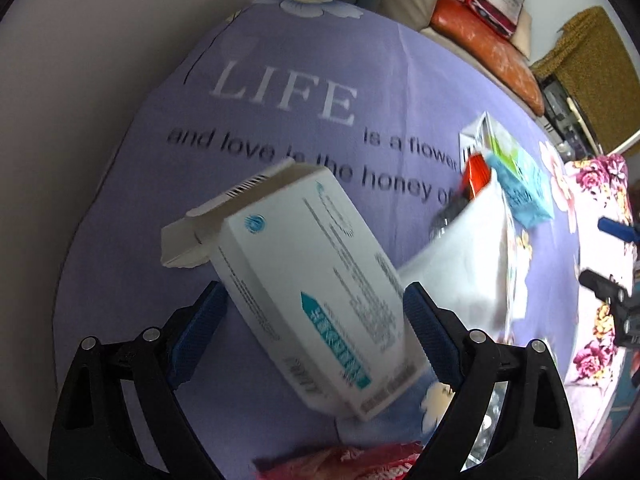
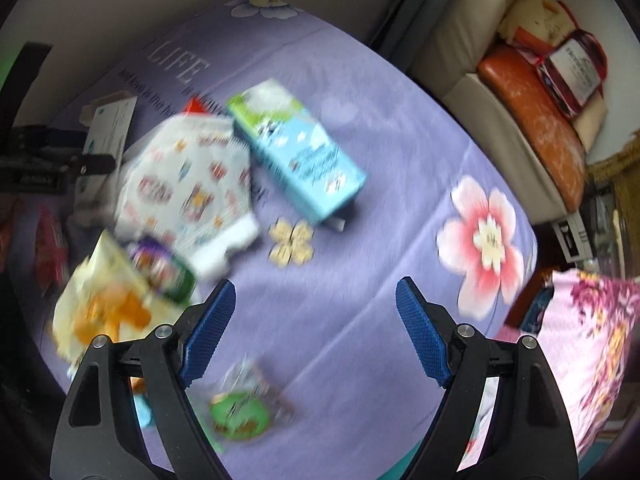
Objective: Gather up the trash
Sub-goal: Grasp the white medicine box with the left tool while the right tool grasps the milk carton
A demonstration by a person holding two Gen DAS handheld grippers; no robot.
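My left gripper (image 1: 316,308) is shut on a white medicine box (image 1: 308,280) with teal print, held tilted above the purple tablecloth (image 1: 280,80); its end flap hangs open. The box and the left gripper also show at the left of the right wrist view (image 2: 108,132). My right gripper (image 2: 316,308) is open and empty above the cloth. Ahead of it lie a blue-and-green carton (image 2: 296,152), a white patterned bag (image 2: 188,188), a yellow snack bag (image 2: 104,308) and a green wrapper (image 2: 240,412).
A red wrapper (image 1: 348,460) lies under the left gripper. A white bag (image 1: 472,256) and the blue carton (image 1: 520,184) lie to its right. A pink floral cloth (image 2: 592,344) borders the table on the right. A sofa with orange cushions (image 2: 532,120) stands behind.
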